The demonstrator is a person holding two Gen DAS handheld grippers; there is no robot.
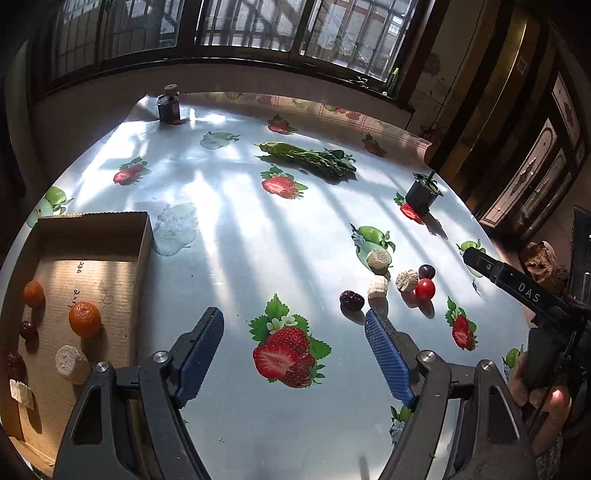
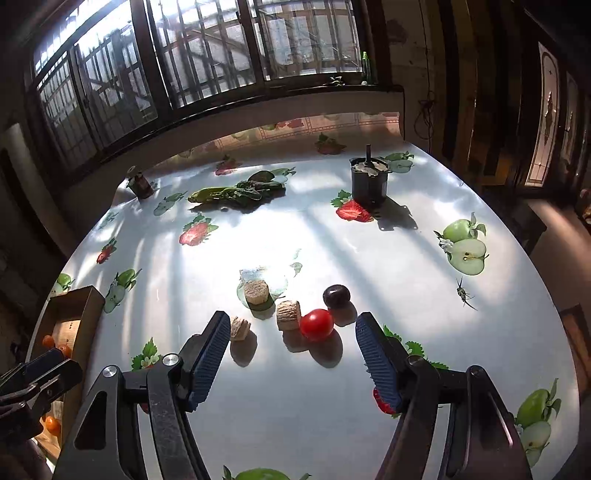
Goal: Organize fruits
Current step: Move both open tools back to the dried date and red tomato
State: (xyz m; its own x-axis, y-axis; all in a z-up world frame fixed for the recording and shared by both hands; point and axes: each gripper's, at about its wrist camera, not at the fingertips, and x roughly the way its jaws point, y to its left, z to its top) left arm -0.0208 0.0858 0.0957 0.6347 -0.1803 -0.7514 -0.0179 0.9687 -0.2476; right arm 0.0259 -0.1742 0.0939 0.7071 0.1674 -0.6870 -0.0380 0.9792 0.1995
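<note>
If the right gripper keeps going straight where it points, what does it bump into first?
Probably the red tomato, which sits just ahead between the open right gripper fingers, beside a beige cork-like chunk. Depth is hard to judge.

A bunch of leafy greens (image 1: 310, 157) lies at the desk's (image 1: 229, 229) 12 o'clock, a small dark jar (image 1: 169, 107) at 11, a black pot (image 1: 421, 194) at 2, beneath barred windows (image 1: 236, 26).
</note>
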